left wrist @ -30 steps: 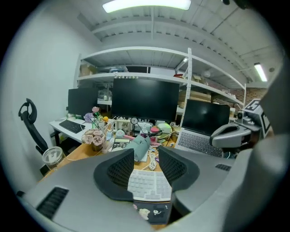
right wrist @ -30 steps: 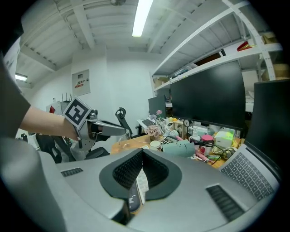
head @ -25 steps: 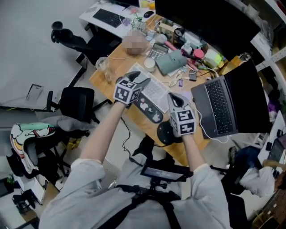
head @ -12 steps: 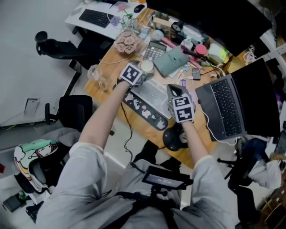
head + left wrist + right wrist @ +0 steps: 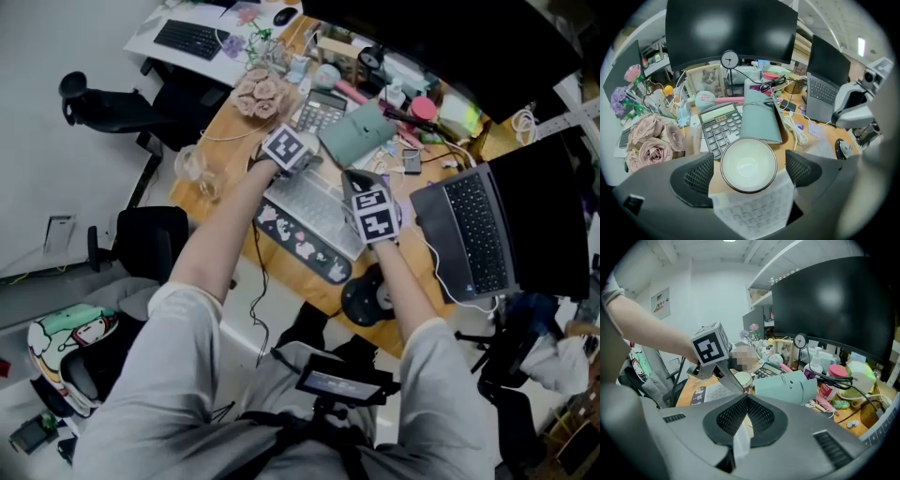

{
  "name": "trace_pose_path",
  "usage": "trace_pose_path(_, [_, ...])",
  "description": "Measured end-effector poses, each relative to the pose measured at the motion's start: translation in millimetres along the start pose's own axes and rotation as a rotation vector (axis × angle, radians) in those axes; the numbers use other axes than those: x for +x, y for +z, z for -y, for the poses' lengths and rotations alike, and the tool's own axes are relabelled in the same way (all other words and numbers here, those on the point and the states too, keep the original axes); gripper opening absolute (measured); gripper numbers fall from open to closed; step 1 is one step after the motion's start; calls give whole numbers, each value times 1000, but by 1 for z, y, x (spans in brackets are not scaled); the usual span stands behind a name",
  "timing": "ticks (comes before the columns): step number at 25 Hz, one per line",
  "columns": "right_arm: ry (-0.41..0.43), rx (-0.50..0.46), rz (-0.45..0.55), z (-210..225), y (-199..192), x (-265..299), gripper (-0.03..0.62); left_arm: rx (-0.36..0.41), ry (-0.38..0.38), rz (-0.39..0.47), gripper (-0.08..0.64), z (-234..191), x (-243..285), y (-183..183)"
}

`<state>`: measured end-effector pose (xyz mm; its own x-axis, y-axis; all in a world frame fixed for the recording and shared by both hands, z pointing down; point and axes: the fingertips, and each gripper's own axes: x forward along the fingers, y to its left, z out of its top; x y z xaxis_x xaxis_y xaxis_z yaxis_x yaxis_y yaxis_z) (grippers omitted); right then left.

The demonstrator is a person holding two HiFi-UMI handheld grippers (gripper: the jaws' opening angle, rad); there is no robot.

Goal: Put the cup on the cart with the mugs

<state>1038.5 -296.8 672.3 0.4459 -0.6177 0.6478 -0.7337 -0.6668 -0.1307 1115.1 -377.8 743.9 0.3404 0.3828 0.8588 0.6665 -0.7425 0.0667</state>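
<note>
The left gripper (image 5: 750, 171), whose jaws have just been opening, is straddling the white cup (image 5: 748, 161), which is standing just near of the calculator (image 5: 719, 129), with the pads wide apart and not touching it. It should probably be sinking squarely over the cup before squeezing. The right gripper (image 5: 746, 401) is keeping its jaws together. The cup's sides are hiding below its rim, and no cart is showing anywhere.

A cluttered wooden desk (image 5: 827, 140) seen from above and from close up. A large black monitor (image 5: 731, 28) stands at the back, with a small round clock (image 5: 730, 59) and a framed cat picture (image 5: 707, 80) in front of it. A grey calculator (image 5: 719, 126) lies just beside a teal pouch (image 5: 759, 117). A bunch of pale pink roses (image 5: 649, 140) sits to the left. An open laptop (image 5: 469, 239) is on the right, and a white keyboard (image 5: 314, 211) lies behind a patterned wrist rest (image 5: 295, 239). A black office chair (image 5: 112, 94) stands on the floor nearby.
</note>
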Motion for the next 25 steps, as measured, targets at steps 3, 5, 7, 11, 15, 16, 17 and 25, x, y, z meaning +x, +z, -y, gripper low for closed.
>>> trace_pose_path(3, [4, 3, 3, 1, 7, 4, 2, 2, -15, -14, 469, 1, 9, -2])
trace_pose_path(5, [5, 3, 3, 2, 9, 5, 2, 6, -8, -17, 469, -2, 13, 0])
trace_pose_path(7, [3, 8, 5, 5, 9, 6, 2, 19, -5, -27, 468, -5, 19, 1])
trace_pose_path(11, [-7, 26, 5, 12, 9, 6, 2, 20, 49, -157, 469, -16, 20, -21])
trace_pose_path(15, [-14, 39, -1, 18, 5, 7, 2, 5, 69, -175, 420, -20, 23, -25])
trace_pose_path(16, [-13, 41, -2, 19, 4, 7, 2, 12, 35, -117, 420, -14, 28, -13])
trace_pose_path(17, [-11, 41, -3, 19, 3, 7, 2, 18, 7, -72, 419, -10, 32, -5])
trace_pose_path(25, [-5, 38, 0, 20, -3, 6, 2, -9, 116, -189, 419, -29, 18, -28])
